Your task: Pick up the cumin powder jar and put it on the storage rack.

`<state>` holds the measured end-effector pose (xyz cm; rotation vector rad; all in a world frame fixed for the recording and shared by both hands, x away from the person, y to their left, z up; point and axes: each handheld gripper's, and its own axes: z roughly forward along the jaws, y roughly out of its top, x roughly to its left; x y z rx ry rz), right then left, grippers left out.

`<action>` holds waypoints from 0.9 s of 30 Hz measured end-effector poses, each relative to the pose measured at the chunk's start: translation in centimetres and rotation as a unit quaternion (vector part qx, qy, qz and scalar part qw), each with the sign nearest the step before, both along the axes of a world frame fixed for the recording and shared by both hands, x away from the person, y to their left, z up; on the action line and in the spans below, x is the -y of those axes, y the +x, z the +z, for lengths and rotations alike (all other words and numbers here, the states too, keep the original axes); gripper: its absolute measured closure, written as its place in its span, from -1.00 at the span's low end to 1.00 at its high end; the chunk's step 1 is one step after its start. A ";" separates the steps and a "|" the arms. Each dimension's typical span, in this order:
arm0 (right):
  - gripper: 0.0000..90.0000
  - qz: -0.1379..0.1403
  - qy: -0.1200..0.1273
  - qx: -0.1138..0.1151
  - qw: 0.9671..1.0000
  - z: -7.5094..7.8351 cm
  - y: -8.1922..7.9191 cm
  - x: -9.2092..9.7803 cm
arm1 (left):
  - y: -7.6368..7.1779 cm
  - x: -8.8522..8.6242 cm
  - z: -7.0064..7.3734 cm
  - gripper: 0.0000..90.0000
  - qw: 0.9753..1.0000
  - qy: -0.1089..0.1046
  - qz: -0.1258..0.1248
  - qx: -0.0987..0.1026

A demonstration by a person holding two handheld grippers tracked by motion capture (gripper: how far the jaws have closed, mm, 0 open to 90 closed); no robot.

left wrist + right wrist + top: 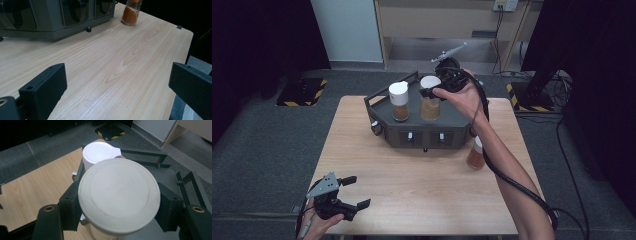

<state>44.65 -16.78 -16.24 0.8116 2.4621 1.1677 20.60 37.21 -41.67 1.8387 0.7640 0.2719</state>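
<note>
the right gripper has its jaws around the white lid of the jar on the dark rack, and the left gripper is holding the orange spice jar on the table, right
Not quite. The left gripper holds nothing: its jaws stand open over the bare light wooden table, as the left gripper view shows, and the orange glass spice jar stands far off. The right gripper does have its jaws around the round white jar lid on the dark grey rack.

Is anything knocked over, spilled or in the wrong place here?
Nothing is knocked over or spilled. One thing stands apart: a small spice jar of orange powder stands upright on the table, beside the dark rack, while two white-lidded jars sit on it. The right gripper has its jaws around one lid.
</note>
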 end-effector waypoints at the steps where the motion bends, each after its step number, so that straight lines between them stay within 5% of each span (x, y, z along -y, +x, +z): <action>1: -0.23 -0.002 0.001 0.000 1.000 -0.1 0.2 0.0 | 0.0 0.0 0.0 -0.99 1.000 -0.001 0.000 0.000; 27: -0.23 -0.008 0.001 0.007 1.000 -2.1 2.6 -0.4 | 0.0 -0.1 -0.1 -0.99 1.000 -0.003 0.001 0.000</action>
